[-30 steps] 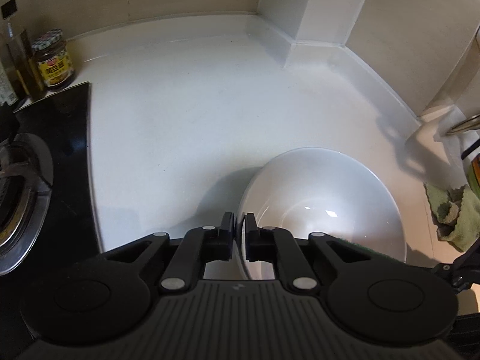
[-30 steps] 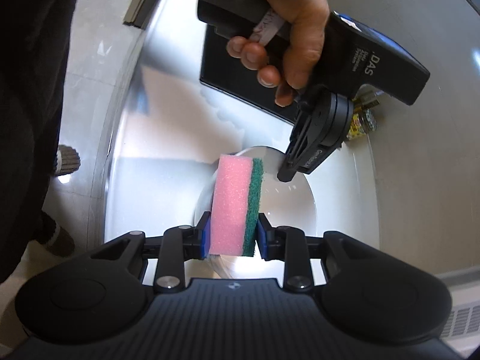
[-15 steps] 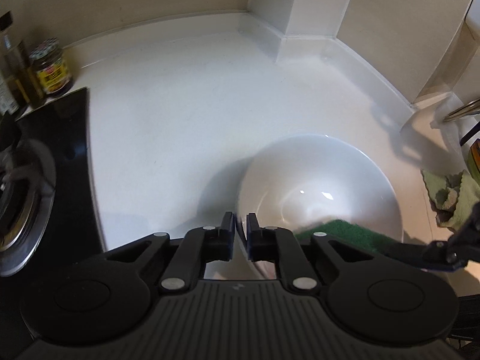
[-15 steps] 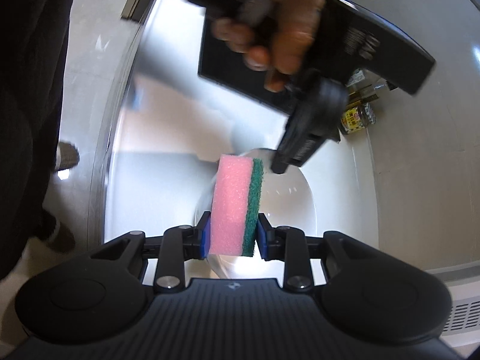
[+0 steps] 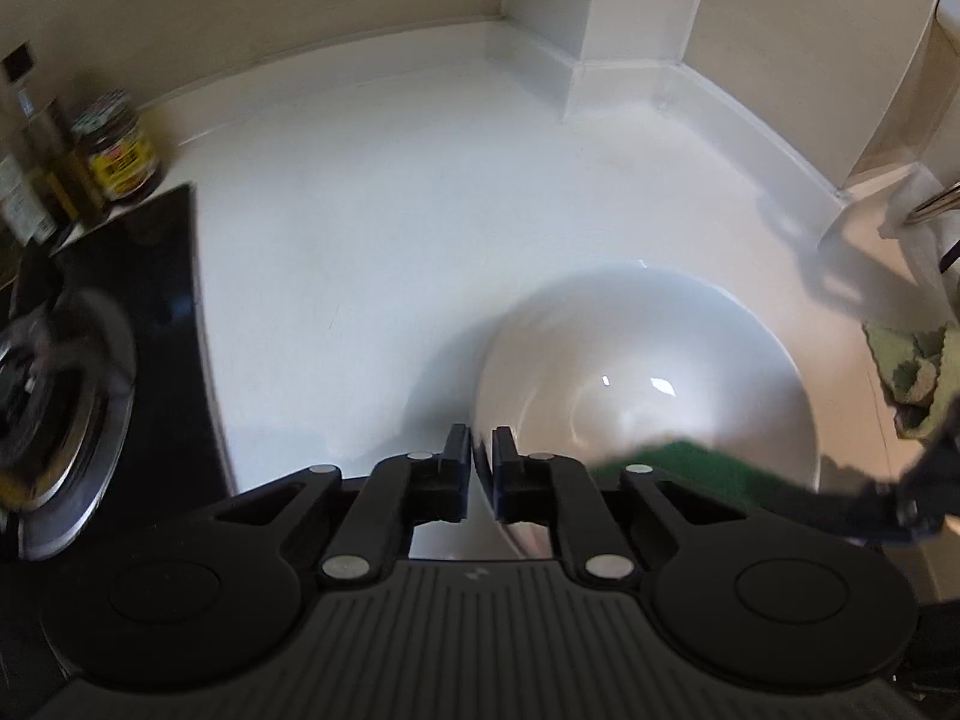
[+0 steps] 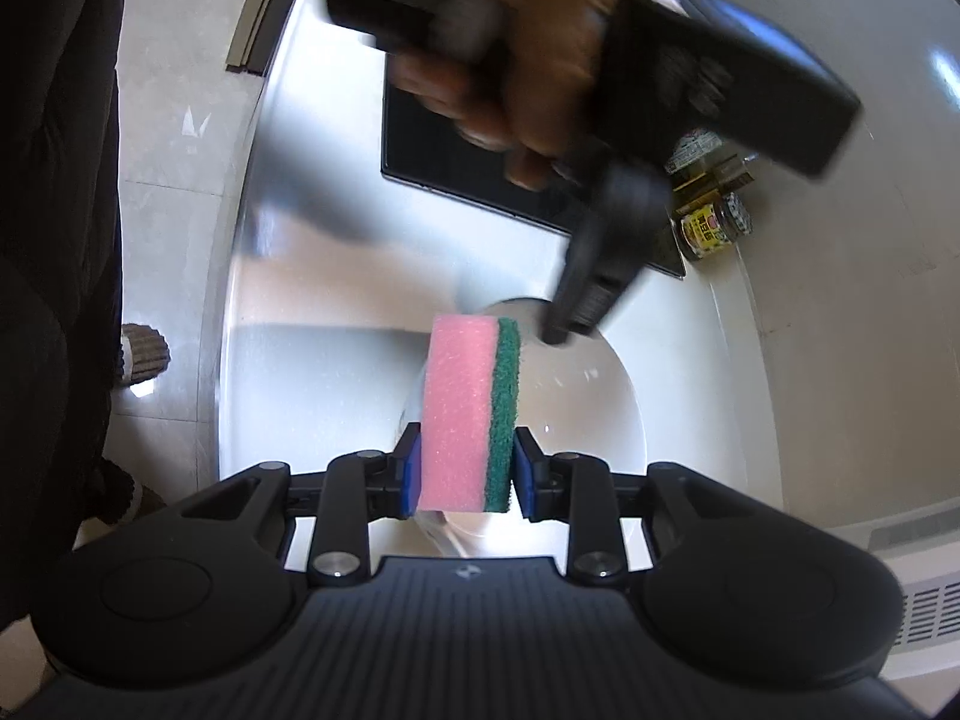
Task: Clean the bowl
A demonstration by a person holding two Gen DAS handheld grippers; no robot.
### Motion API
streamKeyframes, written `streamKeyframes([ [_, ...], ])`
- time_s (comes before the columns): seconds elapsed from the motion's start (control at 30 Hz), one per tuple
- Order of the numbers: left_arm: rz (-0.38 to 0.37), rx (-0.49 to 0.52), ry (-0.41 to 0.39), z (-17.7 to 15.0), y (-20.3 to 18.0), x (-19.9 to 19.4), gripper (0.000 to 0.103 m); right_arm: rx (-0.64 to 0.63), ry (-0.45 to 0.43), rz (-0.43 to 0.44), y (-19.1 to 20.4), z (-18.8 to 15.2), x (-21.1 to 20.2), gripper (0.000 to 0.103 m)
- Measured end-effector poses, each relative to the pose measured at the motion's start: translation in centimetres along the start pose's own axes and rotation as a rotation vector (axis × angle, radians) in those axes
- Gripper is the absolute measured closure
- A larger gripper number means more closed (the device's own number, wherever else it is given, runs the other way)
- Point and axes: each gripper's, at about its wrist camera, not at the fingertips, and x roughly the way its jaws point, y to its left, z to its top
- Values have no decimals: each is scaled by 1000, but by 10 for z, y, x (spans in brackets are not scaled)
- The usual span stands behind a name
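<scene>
Left hand-held gripper (image 5: 481,443) closing on bowl (image 5: 648,360) rim; right hand-held gripper (image 6: 461,462) — clamping sponge (image 6: 471,414).

Bowl (image 5: 648,372) on counter (image 5: 384,228), stove (image 5: 90,360) left, jar (image 5: 120,150) apparently behind.

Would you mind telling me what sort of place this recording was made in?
Most likely a home kitchen: a white countertop with a black gas hob set into it, condiment jars by the wall, and a white bowl on the counter.
</scene>
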Motion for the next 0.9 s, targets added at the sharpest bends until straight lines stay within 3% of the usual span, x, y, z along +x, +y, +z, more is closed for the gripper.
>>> streamKeyframes([
  [0.1,35,-16,3,-4,-5,-2,87,14,16,5,-3,-3,2,77],
  [0.23,55,-54,10,-32,-13,-19,87,20,18,6,-3,-5,3,76],
  [0.37,87,-21,15,-34,-20,-18,88,11,13,15,-4,-3,1,76],
  [0.5,28,-10,4,-11,-7,-6,93,3,-3,30,-5,0,0,77],
  [0.6,12,-51,8,1,0,-1,87,4,5,27,-7,-4,0,77],
  [0.7,62,-64,-6,-13,-6,-17,86,29,1,38,-12,-8,-3,77],
  [0.9,53,-99,-2,-38,-14,-26,86,57,-11,48,-15,-7,-2,77],
])
